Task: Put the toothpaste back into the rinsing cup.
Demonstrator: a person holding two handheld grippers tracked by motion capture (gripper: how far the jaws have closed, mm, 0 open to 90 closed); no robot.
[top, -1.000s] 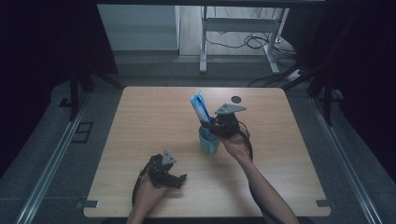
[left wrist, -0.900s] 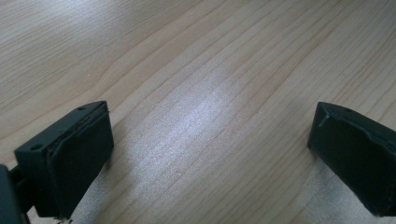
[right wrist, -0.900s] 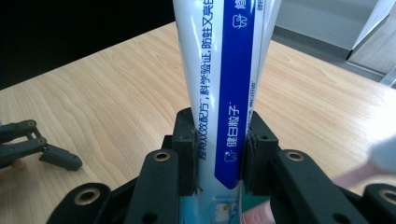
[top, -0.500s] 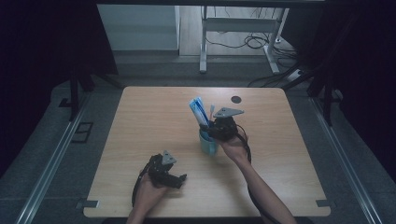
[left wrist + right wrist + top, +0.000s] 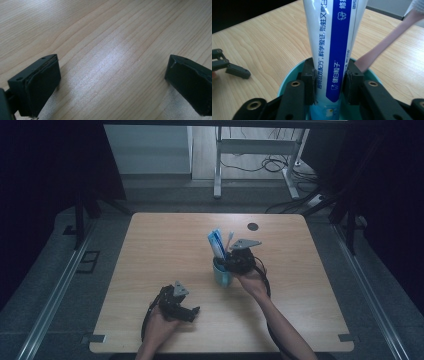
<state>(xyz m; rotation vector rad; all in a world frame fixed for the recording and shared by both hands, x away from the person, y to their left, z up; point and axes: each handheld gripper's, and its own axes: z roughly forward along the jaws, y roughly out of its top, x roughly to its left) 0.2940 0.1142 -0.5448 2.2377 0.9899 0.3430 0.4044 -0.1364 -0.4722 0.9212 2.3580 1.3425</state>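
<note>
A white and blue toothpaste tube [image 5: 332, 50] stands upright inside a teal cup [image 5: 287, 82], and my right gripper [image 5: 329, 85] is shut on the tube's lower part, jaws down at the cup's rim. A pink toothbrush [image 5: 384, 45] leans in the same cup. In the high view the cup [image 5: 221, 276] sits at mid-table with the tube [image 5: 216, 243] rising from it and the right gripper [image 5: 239, 259] against it. My left gripper [image 5: 192, 312] rests near the front edge, open, with bare wood between its fingers [image 5: 42, 85].
The wooden table [image 5: 165, 245] has a small dark round spot [image 5: 253, 226] near its far edge. A metal table frame and cables lie on the floor beyond the table. The left gripper's jaw also appears at the left of the right gripper view.
The right gripper has lowered the toothpaste tube deeper into the cup and shifted slightly toward the person. The left gripper has stayed where it was.
</note>
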